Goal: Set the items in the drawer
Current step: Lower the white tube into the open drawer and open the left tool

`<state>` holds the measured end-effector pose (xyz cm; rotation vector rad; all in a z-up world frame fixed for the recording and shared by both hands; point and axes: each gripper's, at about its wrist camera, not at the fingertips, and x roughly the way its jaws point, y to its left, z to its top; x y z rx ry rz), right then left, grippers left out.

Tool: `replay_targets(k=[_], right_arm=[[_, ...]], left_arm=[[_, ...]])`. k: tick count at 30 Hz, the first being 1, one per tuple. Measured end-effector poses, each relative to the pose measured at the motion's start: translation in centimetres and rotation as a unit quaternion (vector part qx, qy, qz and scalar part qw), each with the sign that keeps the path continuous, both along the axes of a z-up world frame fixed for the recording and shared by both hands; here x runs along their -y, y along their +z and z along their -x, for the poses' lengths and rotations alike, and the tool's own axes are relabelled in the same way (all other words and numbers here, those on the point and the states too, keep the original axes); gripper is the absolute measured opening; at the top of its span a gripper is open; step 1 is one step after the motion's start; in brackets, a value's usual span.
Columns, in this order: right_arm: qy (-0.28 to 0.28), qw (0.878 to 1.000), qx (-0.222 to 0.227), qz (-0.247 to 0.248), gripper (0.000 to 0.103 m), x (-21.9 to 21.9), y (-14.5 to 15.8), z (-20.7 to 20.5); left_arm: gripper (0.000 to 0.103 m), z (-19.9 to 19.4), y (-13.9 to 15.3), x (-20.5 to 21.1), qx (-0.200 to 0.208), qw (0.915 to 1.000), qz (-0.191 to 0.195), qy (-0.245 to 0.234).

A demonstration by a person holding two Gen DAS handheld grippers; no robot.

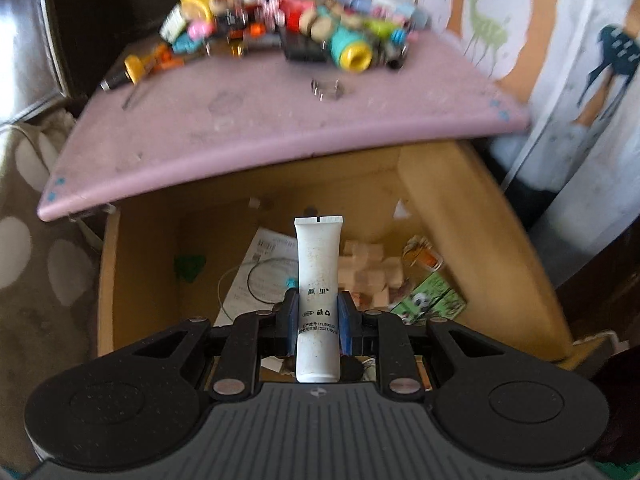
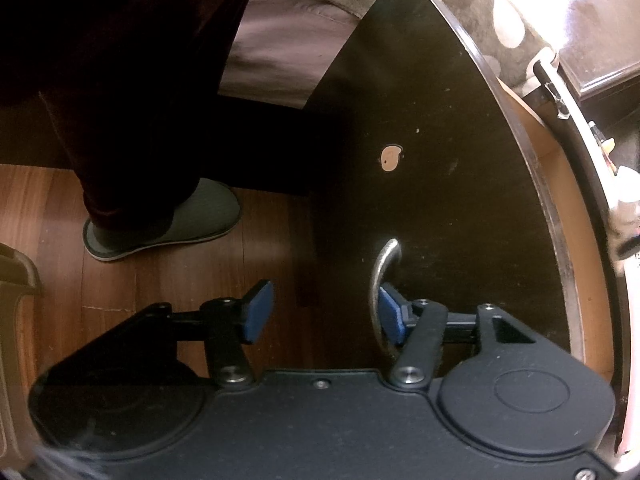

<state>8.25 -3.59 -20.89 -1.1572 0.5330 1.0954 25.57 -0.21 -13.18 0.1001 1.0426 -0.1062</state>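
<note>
In the left wrist view my left gripper (image 1: 319,320) is shut on a white tube (image 1: 319,280) with black print. It holds the tube over the open wooden drawer (image 1: 472,232). The drawer holds paper, wooden blocks (image 1: 370,272), a wire loop, a green piece and a panda packet (image 1: 430,300). In the right wrist view my right gripper (image 2: 324,312) is open. Its right finger sits inside the curved metal handle (image 2: 382,276) of the dark drawer front (image 2: 440,160); its left finger is over the floor.
A pink tabletop (image 1: 260,120) above the drawer carries a pile of small colourful items (image 1: 280,20), a yellow-handled screwdriver (image 1: 136,68) and a metal clip. A deer-print curtain (image 1: 540,40) hangs at the right. A person's slippered foot (image 2: 168,224) stands on the wooden floor.
</note>
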Motion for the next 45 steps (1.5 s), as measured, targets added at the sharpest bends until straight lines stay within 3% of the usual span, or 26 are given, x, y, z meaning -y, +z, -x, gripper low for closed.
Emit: replay_targets(k=[8,20,23,24,25,26,45], right_arm=[[0.005,1.0,0.002,-0.001,0.06,0.1,-0.2,0.0],[0.013,1.0,0.007,-0.004,0.061,0.2,-0.3,0.3],[0.013,1.0,0.007,-0.004,0.062,0.2,-0.4,0.4],[0.013,1.0,0.008,-0.004,0.062,0.2,-0.4,0.4],[0.014,1.0,0.008,-0.003,0.062,0.1,-0.4,0.3],[0.013,1.0,0.008,-0.003,0.063,0.1,-0.4,0.3],[0.017,1.0,0.011,-0.002,0.064,0.1,-0.5,0.1]], left_arm=[[0.019,-5.5,-5.3,1.0,-0.06,0.9978,-0.026,-0.008],[0.02,-8.7,-8.8,0.6,-0.085,0.9956,-0.04,-0.001],[0.027,-8.3,-8.3,0.5,-0.079,0.9961,-0.041,0.001],[0.038,-8.1,-8.1,0.5,-0.076,0.9963,-0.04,0.001],[0.057,-7.9,-7.8,0.4,-0.072,0.9967,-0.037,0.002],[0.061,-7.8,-7.4,0.4,-0.067,0.9972,-0.034,0.006],[0.061,-3.5,0.5,1.8,-0.01,0.999,-0.04,0.016]])
